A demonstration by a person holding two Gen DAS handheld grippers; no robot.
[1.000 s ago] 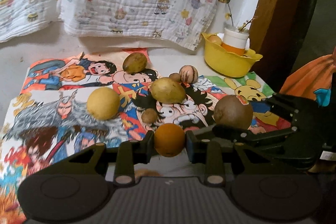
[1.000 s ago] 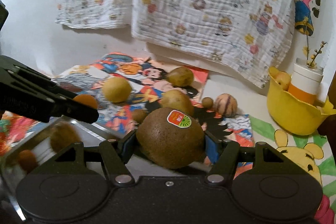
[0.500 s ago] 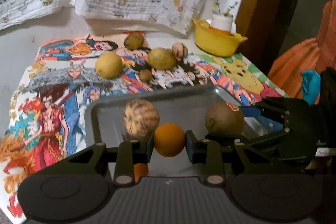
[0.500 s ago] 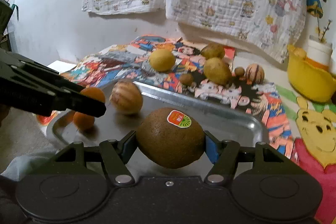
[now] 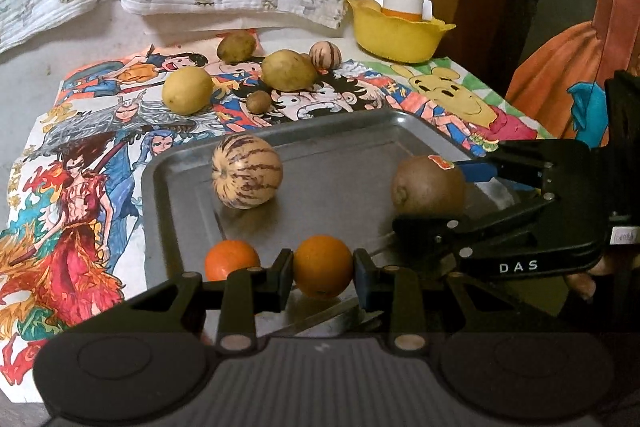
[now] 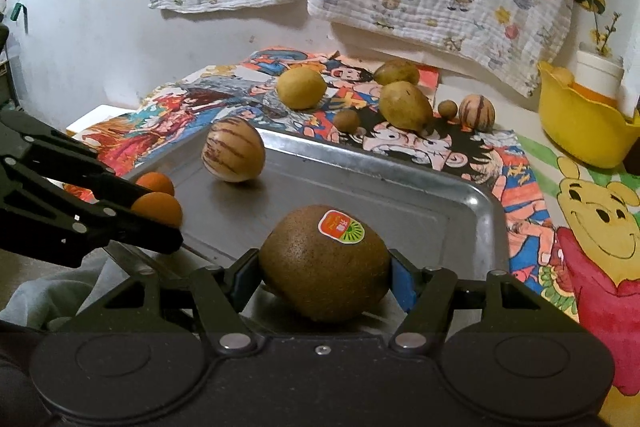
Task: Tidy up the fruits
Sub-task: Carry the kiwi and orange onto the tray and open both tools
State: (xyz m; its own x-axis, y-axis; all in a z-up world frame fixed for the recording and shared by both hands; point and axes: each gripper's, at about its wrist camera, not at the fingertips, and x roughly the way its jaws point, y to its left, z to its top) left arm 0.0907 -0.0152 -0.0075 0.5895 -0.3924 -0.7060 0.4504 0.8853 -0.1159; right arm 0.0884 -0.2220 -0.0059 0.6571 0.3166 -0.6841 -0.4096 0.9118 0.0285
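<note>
From the left wrist, your left hand-held gripper (image 5: 323, 277) pinches the orange (image 5: 322, 265), now low over the tray (image 5: 400, 117). From the right wrist, your right hand-held gripper (image 6: 325, 277) squeezes the kiwi (image 6: 324, 263), brought over the tray too. Both look ready to drop.

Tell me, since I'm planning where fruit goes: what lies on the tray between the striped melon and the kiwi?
Nothing: bare metal tray separates the striped melon from the kiwi, seen in both wrist views.
</note>
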